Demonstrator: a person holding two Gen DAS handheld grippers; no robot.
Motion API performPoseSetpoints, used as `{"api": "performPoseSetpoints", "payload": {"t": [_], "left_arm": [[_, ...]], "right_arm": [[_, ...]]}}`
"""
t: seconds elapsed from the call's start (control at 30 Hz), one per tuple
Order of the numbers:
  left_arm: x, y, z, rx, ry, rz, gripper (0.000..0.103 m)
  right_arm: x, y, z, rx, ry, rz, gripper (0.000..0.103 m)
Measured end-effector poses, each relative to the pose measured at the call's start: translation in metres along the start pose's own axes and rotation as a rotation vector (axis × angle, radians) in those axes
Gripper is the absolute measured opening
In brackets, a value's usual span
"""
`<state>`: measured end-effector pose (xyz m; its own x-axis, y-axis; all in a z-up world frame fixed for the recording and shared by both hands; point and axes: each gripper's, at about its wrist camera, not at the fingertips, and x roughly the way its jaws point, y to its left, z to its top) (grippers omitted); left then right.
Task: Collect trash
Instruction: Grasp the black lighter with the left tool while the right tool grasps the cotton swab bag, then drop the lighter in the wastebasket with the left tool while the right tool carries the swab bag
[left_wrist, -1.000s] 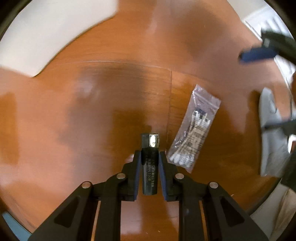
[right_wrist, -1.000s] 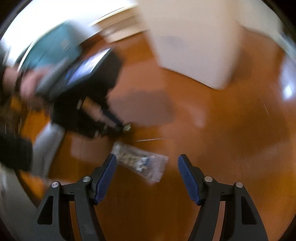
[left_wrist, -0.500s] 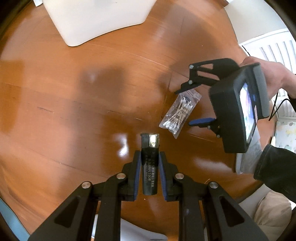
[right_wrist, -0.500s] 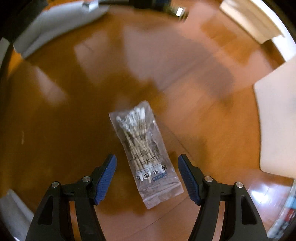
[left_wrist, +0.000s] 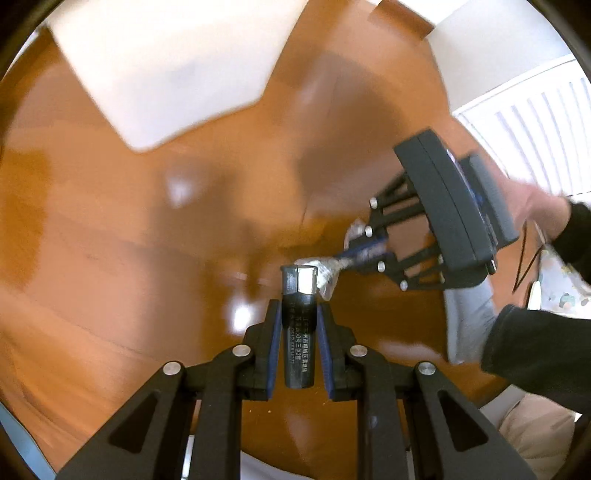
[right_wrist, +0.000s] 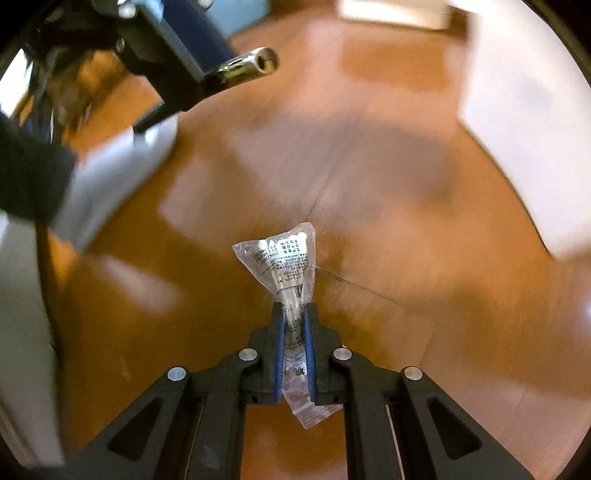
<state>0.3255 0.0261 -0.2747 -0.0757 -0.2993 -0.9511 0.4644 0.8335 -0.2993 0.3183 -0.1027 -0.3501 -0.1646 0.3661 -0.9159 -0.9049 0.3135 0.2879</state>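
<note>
My left gripper (left_wrist: 298, 314) is shut on a dark cylindrical tube (left_wrist: 297, 332) with white print and a shiny end, held above the wooden table (left_wrist: 147, 258). My right gripper (right_wrist: 294, 314) is shut on a clear plastic bag of cotton swabs (right_wrist: 286, 266), lifted off the wood. In the left wrist view the right gripper (left_wrist: 369, 251) holds the bag (left_wrist: 328, 273) just right of the tube's tip. In the right wrist view the left gripper's tube (right_wrist: 247, 70) shows at the upper left.
A white bin or box (left_wrist: 166, 74) stands at the far side of the table and shows in the right wrist view (right_wrist: 517, 110). A grey chair seat (right_wrist: 103, 177) lies past the table edge. A white radiator (left_wrist: 535, 125) is at the right.
My right gripper has closed on the swab bag and lifted it off the table. The left gripper keeps the tube and has drawn nearer the white box.
</note>
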Motion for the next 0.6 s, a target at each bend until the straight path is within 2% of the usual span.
{"api": "performPoseSetpoints", "payload": {"t": [0.27, 0.37, 0.5, 0.6], "left_arm": [[-0.082, -0.021, 0.044, 0.029, -0.19, 0.032, 0.018], [-0.125, -0.017, 0.085, 0.005, -0.32, 0.073, 0.018], [-0.159, 0.01, 0.145, -0.081, -0.475, 0.164, 0.018], [-0.163, 0.04, 0.178, -0.189, -0.548, 0.196, 0.018]], "right_arm": [[-0.05, 0.004, -0.024, 0.289, -0.259, -0.018, 0.009], [-0.058, 0.006, -0.025, 0.371, -0.314, -0.063, 0.009], [-0.07, 0.006, -0.024, 0.433, -0.348, -0.081, 0.009], [-0.077, 0.001, -0.026, 0.439, -0.36, -0.083, 0.009]]}}
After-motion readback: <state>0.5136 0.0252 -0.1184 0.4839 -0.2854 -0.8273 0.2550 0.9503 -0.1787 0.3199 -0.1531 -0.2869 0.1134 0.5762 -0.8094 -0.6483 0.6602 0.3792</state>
